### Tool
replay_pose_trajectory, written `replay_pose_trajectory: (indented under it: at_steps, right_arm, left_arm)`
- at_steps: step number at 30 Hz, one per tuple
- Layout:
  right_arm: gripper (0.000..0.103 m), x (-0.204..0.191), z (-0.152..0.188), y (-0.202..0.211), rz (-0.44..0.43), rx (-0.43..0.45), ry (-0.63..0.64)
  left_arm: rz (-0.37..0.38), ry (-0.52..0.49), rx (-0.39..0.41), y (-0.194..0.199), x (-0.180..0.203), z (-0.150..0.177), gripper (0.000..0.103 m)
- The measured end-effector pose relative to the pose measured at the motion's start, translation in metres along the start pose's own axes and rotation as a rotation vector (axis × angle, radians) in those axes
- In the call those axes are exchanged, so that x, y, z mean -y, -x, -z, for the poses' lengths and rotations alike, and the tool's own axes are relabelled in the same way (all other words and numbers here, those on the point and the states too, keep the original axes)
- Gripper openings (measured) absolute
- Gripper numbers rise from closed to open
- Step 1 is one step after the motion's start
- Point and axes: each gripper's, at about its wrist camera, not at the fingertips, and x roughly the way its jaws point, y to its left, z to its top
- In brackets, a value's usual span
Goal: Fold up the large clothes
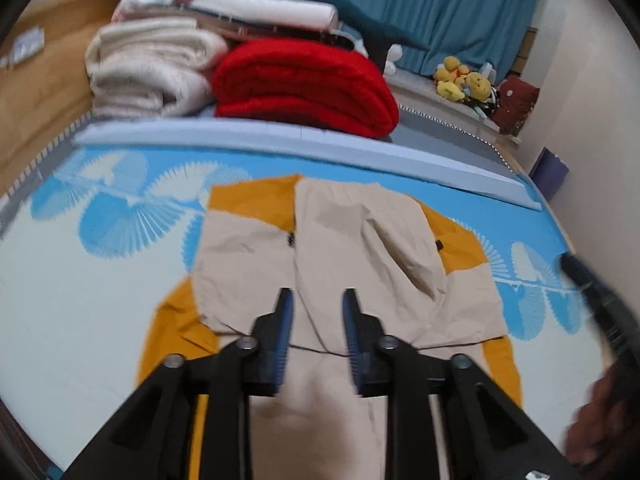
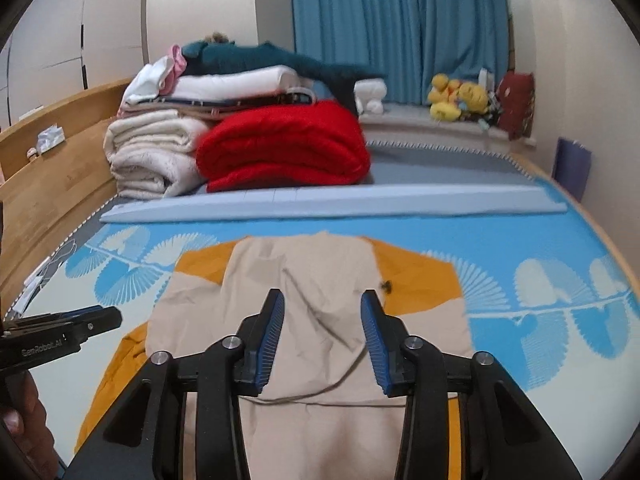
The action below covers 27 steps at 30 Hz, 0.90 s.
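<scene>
1. A beige and orange jacket (image 1: 344,248) lies flat on a blue and white patterned bed sheet (image 1: 80,288), its hood spread over the upper body and its sleeves folded inward; the right wrist view shows the same jacket (image 2: 304,280) from a lower angle.
2. The left claw (image 1: 318,300) hangs over the lower middle of the jacket with its fingers spread and nothing between them; its blue pads (image 1: 285,320) face each other across bare cloth.
3. The right claw (image 2: 322,308) is likewise spread wide above the jacket's middle, gripping nothing; a drawstring runs beneath it.
4. In the right wrist view the left claw (image 2: 100,318) enters from the left edge, beside the jacket's left side; whether it touches the sheet cannot be told.
5. Past the jacket a pale blue strip (image 2: 332,200) crosses the bed; behind it sit a folded red blanket (image 2: 284,144) and a cream blanket (image 2: 148,156) touching it, with more folded linen stacked on top.
6. Blue curtains (image 2: 396,28) hang at the back; yellow plush toys (image 2: 460,100) rest on the ledge below them.
</scene>
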Motion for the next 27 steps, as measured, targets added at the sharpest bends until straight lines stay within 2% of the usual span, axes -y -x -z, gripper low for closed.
replay_pose_trajectory:
  at_steps: [1,3,7,10,12,15,18,19,21,24,25,27]
  right_arm:
    - [0.016,0.000,-0.002,0.008,0.001,0.009,-0.008]
    - [0.014,0.008,-0.010,0.034,0.002,0.037,-0.053]
    - [0.013,0.034,-0.012,0.096,-0.011,0.084,-0.095]
    - [0.014,0.060,0.005,0.132,-0.010,0.063,-0.073]
    - [0.019,0.082,0.025,0.148,0.003,0.021,-0.068]
    - [0.052,0.116,0.067,0.150,0.040,-0.103,-0.078]
    - [0.053,0.149,0.115,0.148,0.086,-0.198,-0.109]
    - [0.053,0.159,0.130,0.144,0.092,-0.245,-0.118]
    - [0.053,0.174,0.149,0.133,0.095,-0.340,-0.132]
    - [0.053,0.196,0.181,0.116,0.076,-0.464,-0.182]
    - [0.053,0.202,0.195,0.110,0.074,-0.513,-0.196]
    - [0.053,0.211,0.218,0.099,0.073,-0.584,-0.208]
  left_arm:
    - [-0.004,-0.020,0.009,0.005,-0.001,0.000,0.012]
    - [0.008,-0.056,0.016,0.019,-0.008,0.000,0.009]
    - [0.051,-0.109,-0.014,0.049,-0.043,0.007,0.009]
    - [0.045,-0.121,-0.070,0.060,-0.093,0.043,0.009]
    - [0.035,-0.084,-0.133,0.057,-0.125,0.072,0.009]
    - [0.025,0.006,-0.209,0.047,-0.166,0.112,0.009]
    - [-0.058,0.055,-0.319,0.029,-0.194,0.140,0.009]
    - [-0.059,0.079,-0.333,0.027,-0.201,0.143,0.009]
    - [-0.037,0.123,-0.381,0.017,-0.213,0.150,0.009]
    - [0.011,0.176,-0.542,-0.007,-0.222,0.173,0.010]
    - [0.015,0.169,-0.569,-0.010,-0.221,0.178,0.010]
    - [0.011,0.150,-0.597,-0.016,-0.219,0.182,0.019]
